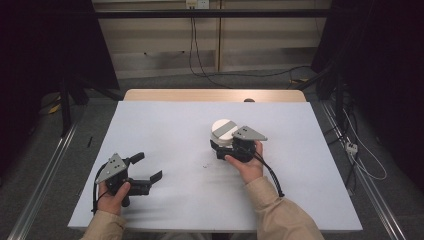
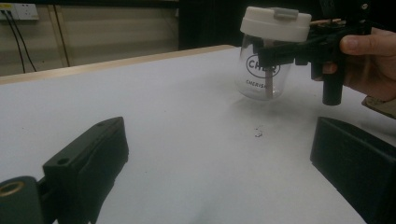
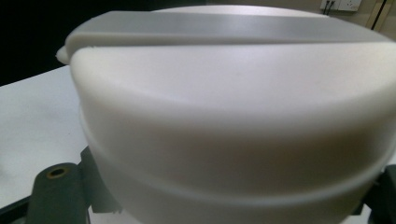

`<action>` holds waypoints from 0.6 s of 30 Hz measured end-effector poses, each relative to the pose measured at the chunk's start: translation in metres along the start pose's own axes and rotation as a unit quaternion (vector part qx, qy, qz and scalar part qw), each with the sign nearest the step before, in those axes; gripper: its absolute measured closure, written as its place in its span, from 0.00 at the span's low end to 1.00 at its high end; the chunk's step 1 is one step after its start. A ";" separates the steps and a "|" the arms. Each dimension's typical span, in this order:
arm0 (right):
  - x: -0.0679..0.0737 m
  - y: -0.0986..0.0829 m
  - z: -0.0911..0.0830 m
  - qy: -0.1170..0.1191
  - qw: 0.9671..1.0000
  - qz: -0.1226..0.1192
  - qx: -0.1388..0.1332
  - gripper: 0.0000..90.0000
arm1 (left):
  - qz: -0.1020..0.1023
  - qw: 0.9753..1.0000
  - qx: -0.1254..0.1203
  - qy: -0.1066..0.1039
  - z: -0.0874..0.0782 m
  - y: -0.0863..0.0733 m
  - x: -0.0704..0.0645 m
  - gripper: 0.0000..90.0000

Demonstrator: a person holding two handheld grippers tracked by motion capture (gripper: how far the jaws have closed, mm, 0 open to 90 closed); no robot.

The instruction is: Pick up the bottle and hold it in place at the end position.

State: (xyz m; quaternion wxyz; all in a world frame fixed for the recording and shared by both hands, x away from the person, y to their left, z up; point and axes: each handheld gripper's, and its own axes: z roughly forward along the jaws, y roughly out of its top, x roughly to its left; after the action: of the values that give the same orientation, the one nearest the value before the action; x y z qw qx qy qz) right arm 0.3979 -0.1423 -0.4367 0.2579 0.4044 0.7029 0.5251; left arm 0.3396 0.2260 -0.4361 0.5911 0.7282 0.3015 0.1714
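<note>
Two tongs on view | right tongs (image 1: 223,145) clamp clear glass jar with white lid (image 1: 223,131) | left tongs (image 1: 148,167) gape empty over white desk (image 1: 165,130)

Clear glossy jar (image 2: 264,77) with matt white plastic lid (image 3: 233,116); matt black plastic tool (image 1: 226,148); smooth matt white surface (image 1: 165,130).

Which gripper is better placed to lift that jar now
Right. The right gripper already has its jaws around the jar under the white lid; the left gripper sits open, well apart.
</note>
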 end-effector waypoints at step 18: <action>0.002 0.004 0.014 0.008 1.000 0.003 -0.003 0.21 | 0.000 1.000 0.005 0.000 0.000 -0.001 0.001 0.04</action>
State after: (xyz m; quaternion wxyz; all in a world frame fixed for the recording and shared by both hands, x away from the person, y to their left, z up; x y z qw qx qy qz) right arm 0.4091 -0.1327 -0.4375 0.2517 0.4011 0.7023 0.5314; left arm 0.3401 0.2264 -0.4372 0.5875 0.7312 0.3020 0.1702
